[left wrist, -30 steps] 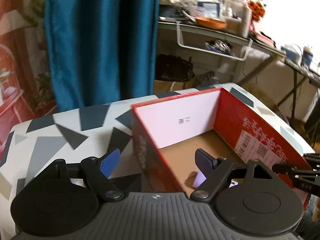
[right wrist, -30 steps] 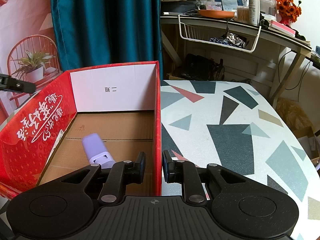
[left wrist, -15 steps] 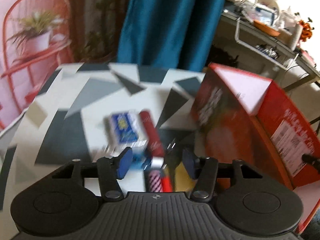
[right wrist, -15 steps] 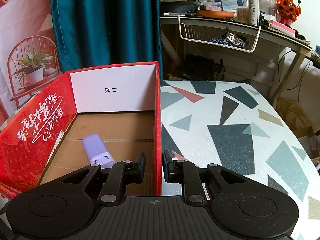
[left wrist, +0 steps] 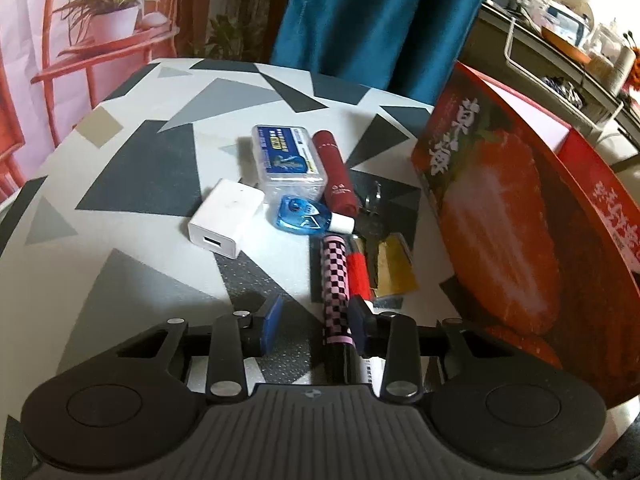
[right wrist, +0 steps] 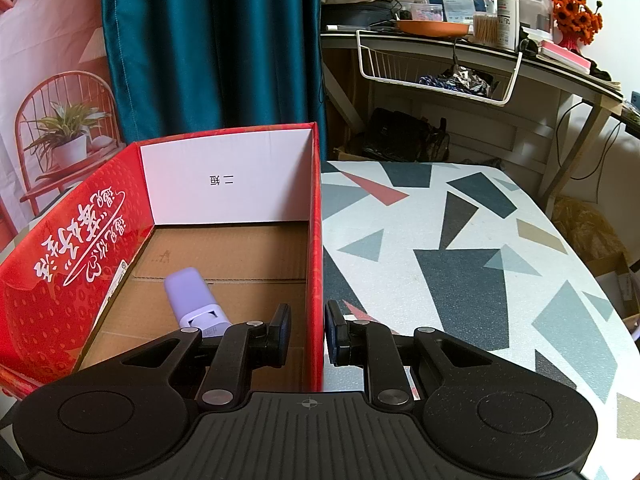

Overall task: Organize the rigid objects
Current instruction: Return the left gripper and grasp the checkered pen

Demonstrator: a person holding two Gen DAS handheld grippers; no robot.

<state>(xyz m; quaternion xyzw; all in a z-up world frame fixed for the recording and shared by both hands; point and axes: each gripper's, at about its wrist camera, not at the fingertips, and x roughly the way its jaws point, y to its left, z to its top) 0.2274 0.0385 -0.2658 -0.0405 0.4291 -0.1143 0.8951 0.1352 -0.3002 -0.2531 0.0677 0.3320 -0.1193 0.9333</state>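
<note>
Small objects lie in a cluster on the patterned table [left wrist: 132,176]: a white charger [left wrist: 226,218], a clear case with a blue label [left wrist: 288,158], a dark red tube [left wrist: 335,178], a blue bottle [left wrist: 300,216], a pink-and-black checkered stick [left wrist: 336,280], a red piece [left wrist: 358,276], a gold piece [left wrist: 394,268] and keys [left wrist: 372,204]. My left gripper [left wrist: 315,322] is open just above the table. The near end of the checkered stick lies between its fingers, close to the right one. My right gripper [right wrist: 307,330] is closed on the right wall of the red box [right wrist: 314,208]. A lilac tube [right wrist: 188,294] lies inside.
The red box [left wrist: 500,216] stands right of the cluster, its strawberry-printed side facing it. A teal curtain [right wrist: 208,48] hangs behind the table. A cluttered desk with a wire basket [right wrist: 440,68] stands at the back right. Bare tabletop [right wrist: 460,260] stretches right of the box.
My left gripper has swung out of the box, leftwards and down to the cluster, and now brackets the checkered stick. The right gripper and the box have not moved.
</note>
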